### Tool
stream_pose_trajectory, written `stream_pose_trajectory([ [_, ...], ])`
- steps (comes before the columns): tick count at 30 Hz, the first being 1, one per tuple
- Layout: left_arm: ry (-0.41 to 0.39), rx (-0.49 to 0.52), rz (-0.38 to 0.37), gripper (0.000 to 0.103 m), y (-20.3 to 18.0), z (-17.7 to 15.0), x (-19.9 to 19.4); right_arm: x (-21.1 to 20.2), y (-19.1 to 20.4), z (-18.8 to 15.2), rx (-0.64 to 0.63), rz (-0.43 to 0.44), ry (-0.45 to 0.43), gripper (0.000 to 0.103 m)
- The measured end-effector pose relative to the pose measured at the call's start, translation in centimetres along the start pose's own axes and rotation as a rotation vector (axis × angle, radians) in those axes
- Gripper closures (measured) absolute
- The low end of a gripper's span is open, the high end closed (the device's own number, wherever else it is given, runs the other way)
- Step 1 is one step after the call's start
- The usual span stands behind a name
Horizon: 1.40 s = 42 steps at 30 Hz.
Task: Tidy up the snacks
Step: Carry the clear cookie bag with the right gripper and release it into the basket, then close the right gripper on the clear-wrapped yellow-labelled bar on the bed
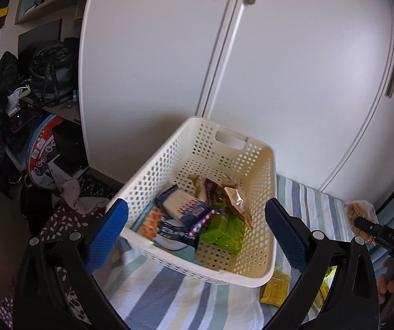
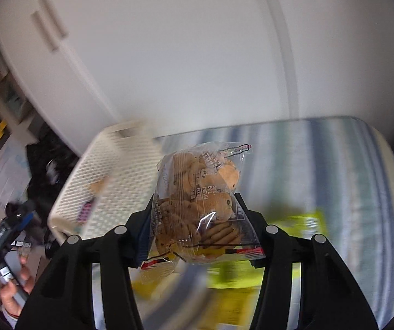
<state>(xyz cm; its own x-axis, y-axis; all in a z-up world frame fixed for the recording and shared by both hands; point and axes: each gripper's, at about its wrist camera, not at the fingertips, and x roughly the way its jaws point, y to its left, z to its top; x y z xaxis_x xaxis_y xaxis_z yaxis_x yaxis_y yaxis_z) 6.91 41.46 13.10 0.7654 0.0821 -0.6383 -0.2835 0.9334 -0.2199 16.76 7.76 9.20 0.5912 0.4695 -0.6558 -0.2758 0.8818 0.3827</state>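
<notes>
A cream perforated basket (image 1: 254, 271) stands on a striped cloth and holds several snack packs: a blue-and-white packet (image 1: 185, 206), green packets (image 1: 224, 233) and brownish wrappers (image 1: 235, 198). My left gripper (image 1: 197, 228) is open, its blue pads straddling the basket's near end. In the right wrist view my right gripper (image 2: 197, 217) is shut on a clear bag of chocolate-chip cookies (image 2: 202, 206), lifted above the cloth to the right of the basket (image 2: 114, 170). That cookie bag (image 1: 360, 211) and the right gripper also show at the far right of the left wrist view.
Yellow snack packets (image 1: 275, 288) lie on the striped cloth (image 1: 169, 297) beside the basket; blurred yellow-green packets (image 2: 301, 225) lie under my right gripper. White wardrobe doors (image 1: 279, 68) stand close behind. Bags and clothes (image 1: 48, 74) crowd the left. A hand (image 2: 15, 294) grips the left tool.
</notes>
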Motion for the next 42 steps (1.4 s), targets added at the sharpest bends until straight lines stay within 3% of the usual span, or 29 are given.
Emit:
stream_pose_trajectory([
  [11, -0.045, -0.047, -0.001, 0.002, 4.3, 0.4, -2.6, 5.5, 14.6, 0.1, -0.180, 0.106, 0.073, 0.050],
  [14, -0.050, -0.056, 0.003, 0.002, 5.3, 0.3, -3.1, 6.5, 16.3, -0.1, -0.184, 0.111, 0.089, 0.044],
  [17, -0.050, -0.068, 0.001, 0.002, 6.2, 0.1, -3.4, 6.8, 17.2, -0.4, -0.177, 0.126, 0.082, 0.018],
  [18, -0.050, -0.073, 0.002, 0.002, 6.5, 0.1, -3.4, 6.7, 17.5, -0.4, -0.180, 0.121, 0.072, 0.018],
  [22, -0.051, -0.090, -0.001, 0.002, 7.2, 0.0, -3.5, 5.8, 16.8, -0.3, -0.209, 0.079, 0.039, 0.018],
  [28, -0.046, -0.090, -0.023, 0.002, 6.8, -0.1, -3.1, 5.2, 12.3, -0.8, -0.153, 0.013, 0.038, 0.018],
  [35, -0.035, -0.062, -0.044, 0.002, 5.3, -0.3, -2.8, 6.1, 7.7, -3.2, -0.135, -0.057, 0.105, 0.018],
  [42, -0.025, -0.037, -0.053, 0.002, 4.1, -0.6, -2.8, 6.9, 6.5, -4.8, -0.137, -0.058, 0.147, 0.018],
])
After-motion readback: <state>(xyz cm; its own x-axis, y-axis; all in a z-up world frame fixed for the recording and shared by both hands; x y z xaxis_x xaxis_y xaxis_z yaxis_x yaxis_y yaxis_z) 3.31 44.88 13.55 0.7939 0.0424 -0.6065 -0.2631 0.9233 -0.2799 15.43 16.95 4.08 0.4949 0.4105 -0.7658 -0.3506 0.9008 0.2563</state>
